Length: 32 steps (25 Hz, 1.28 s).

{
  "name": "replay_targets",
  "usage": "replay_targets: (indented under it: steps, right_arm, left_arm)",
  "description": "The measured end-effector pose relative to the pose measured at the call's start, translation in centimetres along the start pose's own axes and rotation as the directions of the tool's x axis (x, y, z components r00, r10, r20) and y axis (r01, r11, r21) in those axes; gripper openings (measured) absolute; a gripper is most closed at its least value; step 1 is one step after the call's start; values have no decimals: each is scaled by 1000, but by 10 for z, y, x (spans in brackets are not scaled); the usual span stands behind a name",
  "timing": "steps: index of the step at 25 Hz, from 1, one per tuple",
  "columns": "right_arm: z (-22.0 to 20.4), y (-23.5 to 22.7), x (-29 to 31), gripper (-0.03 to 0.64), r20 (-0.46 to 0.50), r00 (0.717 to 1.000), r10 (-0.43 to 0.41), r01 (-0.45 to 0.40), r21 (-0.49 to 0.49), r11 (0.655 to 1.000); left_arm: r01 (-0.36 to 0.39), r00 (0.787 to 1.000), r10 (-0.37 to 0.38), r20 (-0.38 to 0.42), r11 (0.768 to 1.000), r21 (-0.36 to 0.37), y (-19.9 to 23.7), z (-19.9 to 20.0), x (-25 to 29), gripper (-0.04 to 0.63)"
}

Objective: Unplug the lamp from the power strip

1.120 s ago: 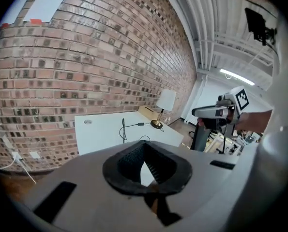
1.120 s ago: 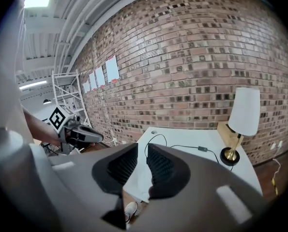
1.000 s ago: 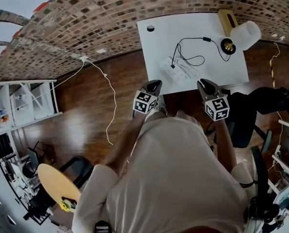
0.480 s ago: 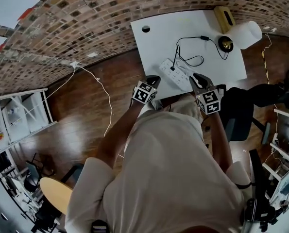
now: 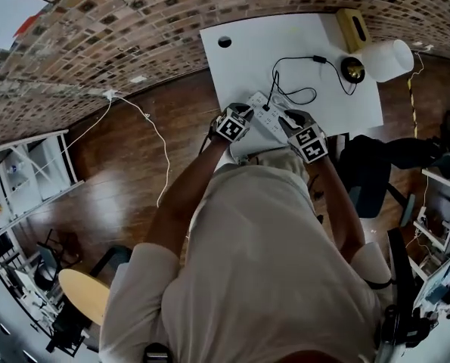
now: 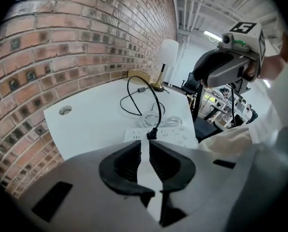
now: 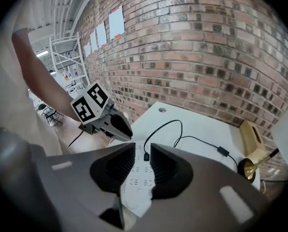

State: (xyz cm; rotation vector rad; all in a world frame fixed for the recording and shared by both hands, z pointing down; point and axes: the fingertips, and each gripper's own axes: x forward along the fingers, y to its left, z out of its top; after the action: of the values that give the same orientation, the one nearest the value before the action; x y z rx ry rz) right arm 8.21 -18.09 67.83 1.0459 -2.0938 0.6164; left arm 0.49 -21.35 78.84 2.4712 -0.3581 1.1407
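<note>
One tan box (image 5: 352, 27) beside lamp (image 5: 389, 57)

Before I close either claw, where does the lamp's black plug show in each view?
Head view: black plug in the power strip, upper middle.
Left gripper view: plug at centre, slightly below mid-height, on the strip.
Right gripper view: plug at centre, lower half, on the strip.
Shared landmark: round grommet hole, beyond the plug in all three views.
</note>
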Motion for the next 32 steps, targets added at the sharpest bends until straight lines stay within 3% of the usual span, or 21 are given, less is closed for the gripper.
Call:
replay_targets:
  steps: [7,15,20,24,32]
  right_arm:
    - [-29,-4,71,86,-148,980,133,-134,2,991]
    - [-71,-6,119,127,-302,937,178,-204,-58,977]
    - [-67,-9,136,121,-307,938,161,-203,-112,973]
    - [-63,-7,144,106,-317,936,153,-202,-128,971]
    - [-74,-7,155,78,-349,930,112,-177,-160,971]
  left_arm:
    - [-37,997,36,-70,999,-11,8,-14,31,9]
    - [-22,995,26,-93,999,48,4,-12,55,5]
    - [-28,990,46,-137,991,130,12,-21,67,5]
    - [-43,991,74,-115,967,251,10,-20,67,5]
    - [-31,993,58,-101,967,253,11,-23,68,3]
